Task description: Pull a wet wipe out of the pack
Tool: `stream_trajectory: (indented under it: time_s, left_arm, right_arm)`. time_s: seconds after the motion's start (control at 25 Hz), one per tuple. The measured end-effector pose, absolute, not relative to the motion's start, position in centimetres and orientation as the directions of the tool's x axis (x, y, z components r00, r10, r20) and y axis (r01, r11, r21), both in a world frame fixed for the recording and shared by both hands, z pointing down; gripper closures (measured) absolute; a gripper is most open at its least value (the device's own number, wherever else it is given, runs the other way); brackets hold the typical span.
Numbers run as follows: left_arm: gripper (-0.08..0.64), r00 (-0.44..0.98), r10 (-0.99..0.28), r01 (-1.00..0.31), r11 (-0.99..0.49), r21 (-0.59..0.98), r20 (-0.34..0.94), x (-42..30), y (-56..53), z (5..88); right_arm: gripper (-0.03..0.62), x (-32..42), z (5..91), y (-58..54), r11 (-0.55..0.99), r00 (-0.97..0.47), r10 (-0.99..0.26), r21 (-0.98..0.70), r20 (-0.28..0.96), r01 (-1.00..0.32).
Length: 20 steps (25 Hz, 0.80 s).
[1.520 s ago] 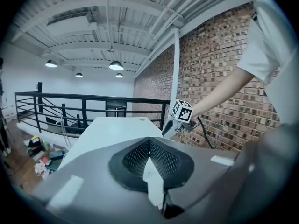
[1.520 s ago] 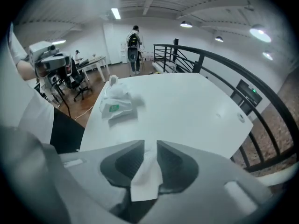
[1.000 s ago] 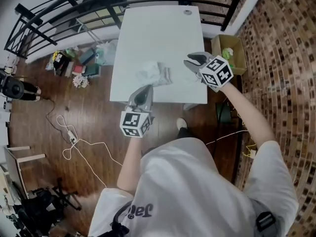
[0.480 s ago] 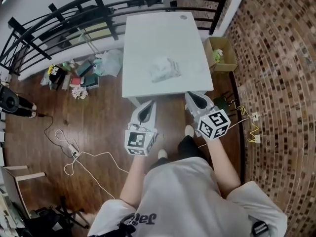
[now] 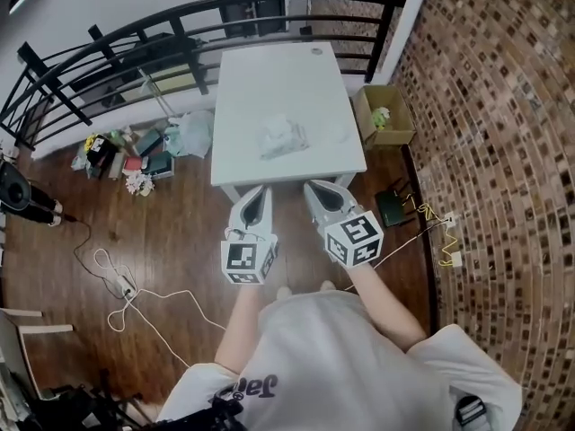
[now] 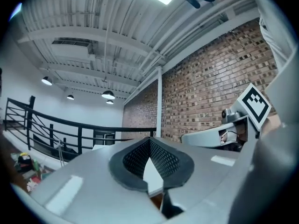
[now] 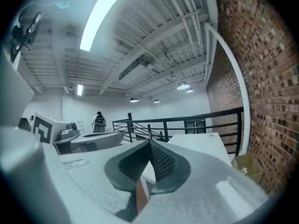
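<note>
The wet wipe pack lies crumpled, with white tissue bunched on top, near the middle of the white table. A faint pale patch shows to its right; I cannot tell what it is. Both grippers hang side by side short of the table's near edge, over the wooden floor, pointing at the table. My left gripper has its jaws together with nothing between them. My right gripper is shut and empty too. The table top shows beyond the right jaws.
A black railing runs behind and left of the table. A brick wall stands at the right, with a cardboard box by the table. Bags and clutter and white cables lie on the floor at the left.
Both grippers have drawn back from over the table to short of its near edge. The right jaws, open a second ago, have closed with nothing in them.
</note>
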State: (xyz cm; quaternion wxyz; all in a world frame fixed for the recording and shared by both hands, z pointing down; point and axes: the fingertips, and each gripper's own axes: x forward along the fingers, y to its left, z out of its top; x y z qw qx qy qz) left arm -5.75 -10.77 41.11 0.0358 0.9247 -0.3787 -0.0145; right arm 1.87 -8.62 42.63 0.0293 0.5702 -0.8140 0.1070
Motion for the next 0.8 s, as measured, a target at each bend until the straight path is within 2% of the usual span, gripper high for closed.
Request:
stream_trajectory:
  time_s: [0.12,0.24,0.48,0.8]
  left_arm:
    - [0.545,0.703,-0.711,-0.71,-0.703,0.037,-0.027,-3.4,-9.7,39.7]
    - [0.545,0.696,-0.715,-0.717,-0.698,0.0,-0.063,-2.4,-7.9,39.8]
    - [0.545,0.618,-0.785,-0.785,-0.619,0.024,-0.035,-2.9,-7.6,39.0]
    - [0.545,0.65,-0.759,-0.76,-0.65,-0.03,-0.023,3.5,-5.7,39.3]
  right_arm:
    - [0.6,3.5,40.9,-8.0,0.335,-0.343,-0.931,-0.081,0.126,-0.939]
    - [0.6,5.7,41.2,-7.2,0.32,-0.337,-0.934,-0.142,0.117,-0.937]
    - [0.6,7.7,40.6,-6.1,0.336,-0.348,-0.933,-0.13,0.089,-0.933]
    - [0.6,13.2,41.0,-3.8,0.322,-0.332,-0.94,-0.123,0.073,-0.939]
